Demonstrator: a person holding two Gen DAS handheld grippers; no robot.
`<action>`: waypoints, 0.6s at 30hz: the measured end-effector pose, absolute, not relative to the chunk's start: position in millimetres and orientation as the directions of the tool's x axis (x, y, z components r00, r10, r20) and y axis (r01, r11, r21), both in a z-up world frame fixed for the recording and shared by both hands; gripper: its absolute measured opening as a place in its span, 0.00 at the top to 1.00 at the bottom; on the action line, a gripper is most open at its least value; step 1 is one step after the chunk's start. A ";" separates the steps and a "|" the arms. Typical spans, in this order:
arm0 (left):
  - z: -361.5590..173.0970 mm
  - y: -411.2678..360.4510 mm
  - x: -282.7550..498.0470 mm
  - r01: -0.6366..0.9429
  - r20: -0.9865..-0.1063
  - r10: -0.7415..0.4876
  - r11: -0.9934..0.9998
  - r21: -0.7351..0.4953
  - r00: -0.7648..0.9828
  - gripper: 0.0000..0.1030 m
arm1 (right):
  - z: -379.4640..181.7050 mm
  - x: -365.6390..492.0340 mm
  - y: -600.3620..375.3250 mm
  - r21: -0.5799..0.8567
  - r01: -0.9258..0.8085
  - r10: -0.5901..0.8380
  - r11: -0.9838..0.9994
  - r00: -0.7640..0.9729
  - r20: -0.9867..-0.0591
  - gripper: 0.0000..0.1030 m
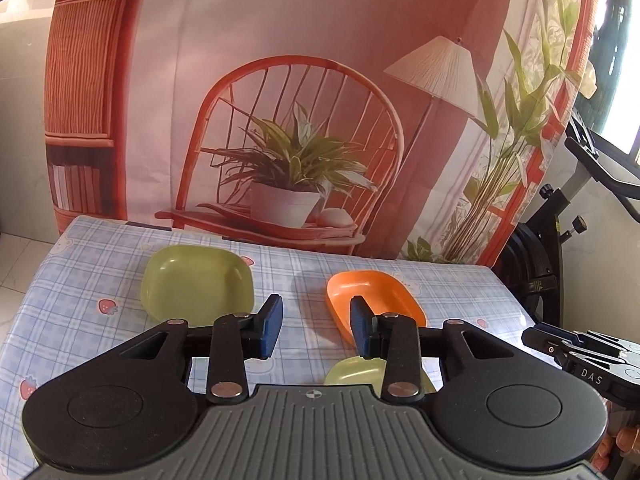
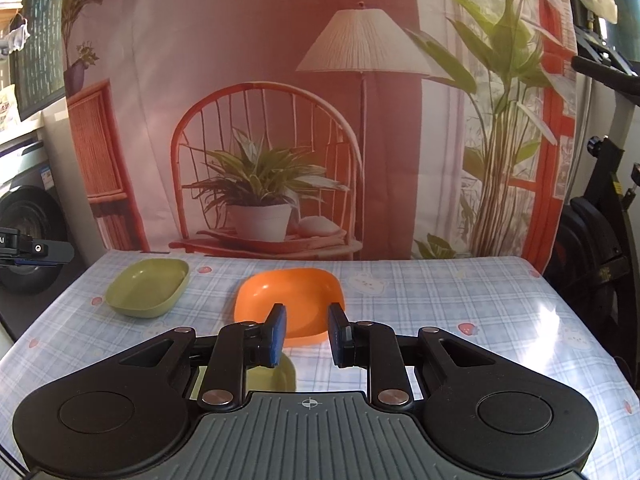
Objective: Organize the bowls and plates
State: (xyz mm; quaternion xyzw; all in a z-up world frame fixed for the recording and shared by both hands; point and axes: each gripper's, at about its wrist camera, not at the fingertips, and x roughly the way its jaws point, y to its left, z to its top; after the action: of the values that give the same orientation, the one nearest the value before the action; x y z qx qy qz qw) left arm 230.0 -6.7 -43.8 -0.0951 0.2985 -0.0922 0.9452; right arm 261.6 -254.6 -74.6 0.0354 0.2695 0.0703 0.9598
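On the blue checked tablecloth (image 1: 80,280) lie a green square dish (image 1: 196,284) at the far left and an orange square dish (image 1: 376,294) to its right. A smaller yellow-green dish (image 1: 356,372) shows just under my left gripper (image 1: 316,320), which hovers above the table with its blue pads apart and nothing between them. From the right wrist, the green dish (image 2: 148,288) is far left and the orange dish (image 2: 288,300) is straight ahead. My right gripper (image 2: 306,328) hovers before it, its pads a narrow gap apart and empty. The yellow-green dish (image 2: 276,376) peeks out below its left finger.
A printed backdrop (image 1: 300,120) of a chair, plant and lamp hangs right behind the table's far edge. An exercise bike (image 2: 600,220) stands off the table's right side. A washing machine (image 2: 28,232) is at the left. The right gripper's tip (image 1: 538,338) enters the left wrist view.
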 end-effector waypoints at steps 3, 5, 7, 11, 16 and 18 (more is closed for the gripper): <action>-58.4 -23.0 255.1 0.122 -0.566 -0.233 0.966 -0.227 0.791 0.62 | -82.5 290.4 -257.8 0.110 -0.123 0.162 0.986 0.841 -0.517 0.79; -69.6 -32.8 274.0 0.122 -0.586 -0.237 0.965 -0.230 0.775 0.62 | -91.1 311.6 -261.6 0.130 -0.128 0.178 0.983 0.834 -0.523 0.79; -82.9 -42.6 294.1 0.120 -0.608 -0.237 0.966 -0.227 0.757 0.62 | -101.3 332.1 -265.6 0.154 -0.130 0.194 0.979 0.818 -0.542 0.79; -111.6 -58.1 328.8 0.106 -0.652 -0.241 0.965 -0.239 0.719 0.62 | -126.9 369.6 -270.8 0.166 -0.119 0.195 0.979 0.785 -0.588 0.79; -143.1 -71.9 357.7 0.091 -0.699 -0.271 0.955 -0.284 0.662 0.63 | -157.1 402.0 -271.0 0.152 -0.114 0.186 0.982 0.741 -0.645 0.79; -153.7 -78.0 363.9 0.092 -0.714 -0.270 0.956 -0.279 0.646 0.63 | -169.3 412.0 -269.2 0.145 -0.112 0.181 0.983 0.721 -0.669 0.79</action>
State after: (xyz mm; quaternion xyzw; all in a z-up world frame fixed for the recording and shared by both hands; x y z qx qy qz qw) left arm 363.9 -78.0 -153.7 -0.1091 0.4083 -0.1006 0.9007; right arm 412.0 -269.2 -169.3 0.0470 0.3648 0.0791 0.9265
